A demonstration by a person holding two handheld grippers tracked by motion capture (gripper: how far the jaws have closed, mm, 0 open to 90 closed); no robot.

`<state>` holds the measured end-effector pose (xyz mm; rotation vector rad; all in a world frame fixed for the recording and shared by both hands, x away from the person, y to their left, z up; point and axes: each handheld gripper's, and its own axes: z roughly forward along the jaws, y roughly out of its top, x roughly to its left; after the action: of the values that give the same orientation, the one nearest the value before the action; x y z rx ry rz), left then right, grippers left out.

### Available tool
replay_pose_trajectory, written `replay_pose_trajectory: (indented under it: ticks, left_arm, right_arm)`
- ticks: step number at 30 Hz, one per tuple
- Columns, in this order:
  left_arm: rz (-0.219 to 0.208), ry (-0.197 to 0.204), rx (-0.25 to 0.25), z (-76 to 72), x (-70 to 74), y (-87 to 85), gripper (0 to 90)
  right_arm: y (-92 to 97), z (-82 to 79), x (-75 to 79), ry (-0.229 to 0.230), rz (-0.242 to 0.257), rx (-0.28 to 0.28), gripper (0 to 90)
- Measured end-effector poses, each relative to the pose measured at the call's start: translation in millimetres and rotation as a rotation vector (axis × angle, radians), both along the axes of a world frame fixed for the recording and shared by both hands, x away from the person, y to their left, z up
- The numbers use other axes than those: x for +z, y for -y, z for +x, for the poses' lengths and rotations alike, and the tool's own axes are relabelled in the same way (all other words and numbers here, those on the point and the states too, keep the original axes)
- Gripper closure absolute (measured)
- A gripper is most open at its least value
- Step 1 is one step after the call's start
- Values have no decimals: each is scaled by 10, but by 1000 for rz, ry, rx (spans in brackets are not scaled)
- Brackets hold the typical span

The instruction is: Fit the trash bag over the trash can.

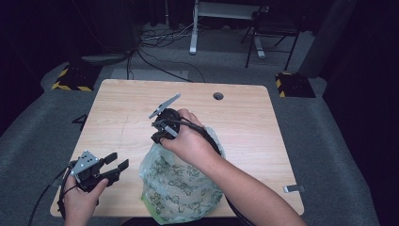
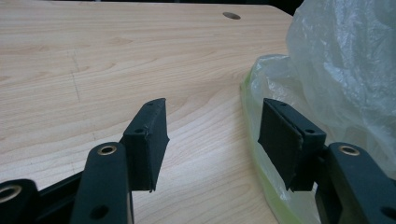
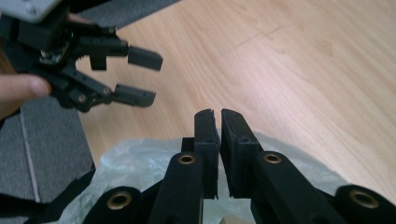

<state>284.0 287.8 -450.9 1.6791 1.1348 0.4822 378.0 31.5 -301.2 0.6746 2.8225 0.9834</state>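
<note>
A clear plastic bag (image 1: 181,183) with a green-edged opening and dark printed contents lies at the front middle of the wooden table (image 1: 141,99). My right gripper (image 1: 157,138) hangs over the bag's far top end, jaws shut. In the right gripper view, the gripper (image 3: 218,116) has its pads nearly touching, and I see no film between their tips; the bag (image 3: 135,158) lies beneath them. My left gripper (image 1: 117,167) rests open at the front left, just left of the bag. In the left gripper view, its jaws (image 2: 212,135) hold nothing, and the bag (image 2: 336,70) sits by the right pad.
A round cable hole (image 1: 218,96) is in the table's far side. A small metal clip (image 1: 294,189) lies at the right front edge. Beyond the table, on grey carpet, are cables, a chair (image 1: 273,33) and a desk leg.
</note>
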Motion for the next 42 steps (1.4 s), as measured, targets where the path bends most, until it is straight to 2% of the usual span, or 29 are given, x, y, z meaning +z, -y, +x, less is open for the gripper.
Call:
replay_pose_trajectory:
  ticks: [9,15,26,31,33,36,38,42]
  left_arm:
    - [7,-5,-4,11,-14,27,421]
    - [6,-7,-3,5,-11,39,421]
    - [3,-7,1,3,-17,16,422]
    - [1,-3,7,-1,-10,-5,422]
    - [1,-3,6,-1,-13,-2,422]
    - [0,-3,6,-1,-14,-2,422]
    - [1,-6,8,0,-15,-3,422]
    - [1,-5,3,-2,-15,9,422]
  right_arm:
    - [172,-116,-181,-29,-85,19,869]
    - [210,-68,-369,-62,-99,6,873]
    - [186,30,-838,-127,-168,-23,868]
    - [156,81,-1069,-149,-219,-33,856]
    - [154,92,-1134,-157,-221,-34,844]
    - [167,86,-1142,-159,-203,-35,770]
    - [195,54,-1045,-159,-168,-43,728]
    - [290,-18,-747,-113,-100,-35,648]
